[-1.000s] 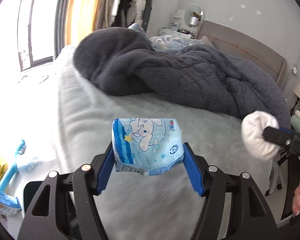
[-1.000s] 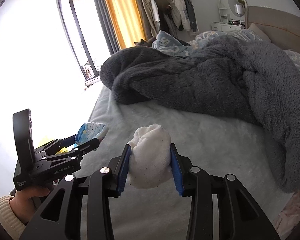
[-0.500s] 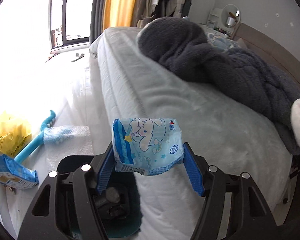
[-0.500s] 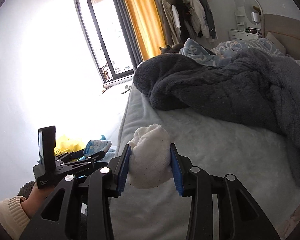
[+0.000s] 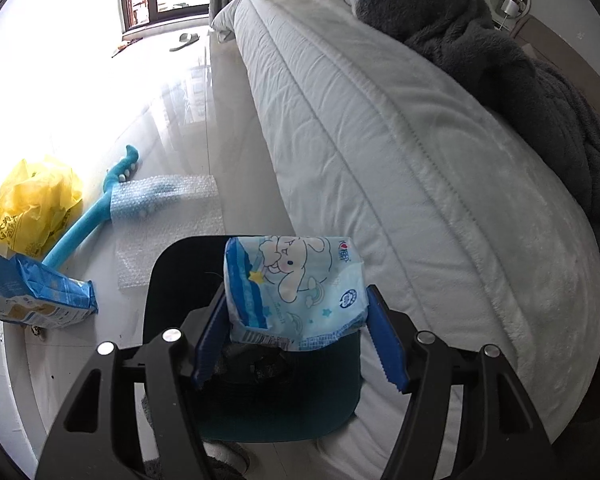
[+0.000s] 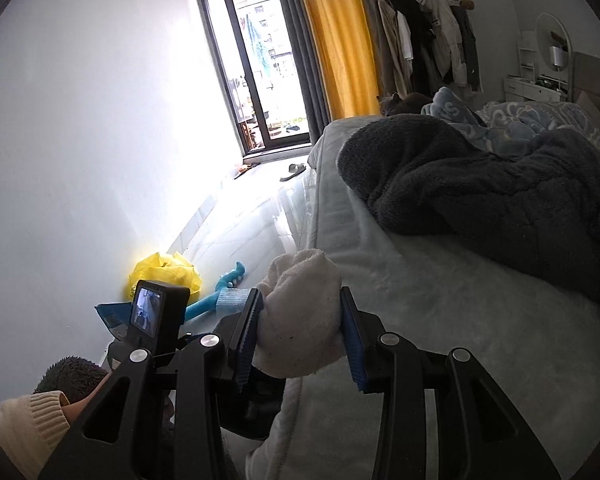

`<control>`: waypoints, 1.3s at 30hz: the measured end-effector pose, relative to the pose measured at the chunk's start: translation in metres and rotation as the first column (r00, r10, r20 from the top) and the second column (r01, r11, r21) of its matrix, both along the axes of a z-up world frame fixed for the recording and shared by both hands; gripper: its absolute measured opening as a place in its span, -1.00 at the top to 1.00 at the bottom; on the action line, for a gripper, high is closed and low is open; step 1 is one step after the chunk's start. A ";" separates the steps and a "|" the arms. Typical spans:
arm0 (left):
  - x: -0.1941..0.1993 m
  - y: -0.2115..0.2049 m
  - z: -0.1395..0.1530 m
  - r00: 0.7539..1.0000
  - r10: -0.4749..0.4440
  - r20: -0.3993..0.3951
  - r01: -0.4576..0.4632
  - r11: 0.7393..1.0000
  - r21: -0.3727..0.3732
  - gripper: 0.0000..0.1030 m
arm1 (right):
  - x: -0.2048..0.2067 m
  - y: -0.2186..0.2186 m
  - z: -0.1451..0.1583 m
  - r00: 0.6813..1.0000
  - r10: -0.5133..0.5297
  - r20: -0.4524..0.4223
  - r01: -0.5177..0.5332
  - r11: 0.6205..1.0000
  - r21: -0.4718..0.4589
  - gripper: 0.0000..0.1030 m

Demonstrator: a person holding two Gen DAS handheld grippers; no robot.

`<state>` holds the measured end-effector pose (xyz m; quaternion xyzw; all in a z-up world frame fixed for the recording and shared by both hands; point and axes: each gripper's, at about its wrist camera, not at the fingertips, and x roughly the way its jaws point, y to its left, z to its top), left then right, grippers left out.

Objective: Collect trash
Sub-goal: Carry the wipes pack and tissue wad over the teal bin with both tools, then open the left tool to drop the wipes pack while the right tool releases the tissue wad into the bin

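Note:
My left gripper (image 5: pixel 296 340) is shut on a light blue cartoon-printed wrapper (image 5: pixel 296 288), held over a dark bin (image 5: pixel 260 380) that stands on the floor beside the bed. Some dark items lie inside the bin. My right gripper (image 6: pixel 302 340) is shut on a white balled-up sock (image 6: pixel 300 320), above the edge of the bed. In the right wrist view the left gripper's body with its small screen (image 6: pixel 152 316) shows at lower left, held by a hand in a cream sleeve (image 6: pixel 24 420).
A bed with a pale cover (image 5: pixel 400 140) and a dark fleece blanket (image 6: pixel 480 192) fills the right. On the floor by the wall lie a yellow plastic bag (image 5: pixel 36 200), a blue package (image 5: pixel 32 296), a blue toy guitar (image 5: pixel 96 208) and bubble wrap (image 5: pixel 168 208). A slipper (image 6: pixel 294 170) lies near the window.
Both grippers have swung left from over the bed toward the floor beside it. The left one has tipped downward, bringing the wrapper over the dark bin. Both grips are unchanged.

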<state>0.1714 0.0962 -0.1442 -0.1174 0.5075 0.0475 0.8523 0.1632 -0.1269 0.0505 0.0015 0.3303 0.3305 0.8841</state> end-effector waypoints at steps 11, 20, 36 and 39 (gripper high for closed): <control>-0.007 0.049 -0.063 0.972 0.069 -0.223 -0.089 0.993 -0.079 -0.35 | 0.001 0.066 -0.008 0.996 0.090 -0.019 -0.090 0.995 -0.031 0.24; -0.018 0.082 -0.051 0.972 0.126 -0.198 -0.153 0.981 -0.123 -0.67 | 0.015 0.104 -0.035 0.990 0.109 -0.087 -0.116 0.991 -0.073 0.24; -0.049 0.140 0.019 0.978 0.204 0.044 -0.200 0.977 -0.078 -0.69 | 0.038 0.184 -0.118 0.955 0.135 -0.264 -0.191 0.961 -0.202 0.24; -0.056 0.148 0.034 0.966 0.237 0.108 -0.233 0.971 -0.043 -0.70 | 0.041 0.194 -0.137 0.944 0.132 -0.303 -0.203 0.954 -0.220 0.24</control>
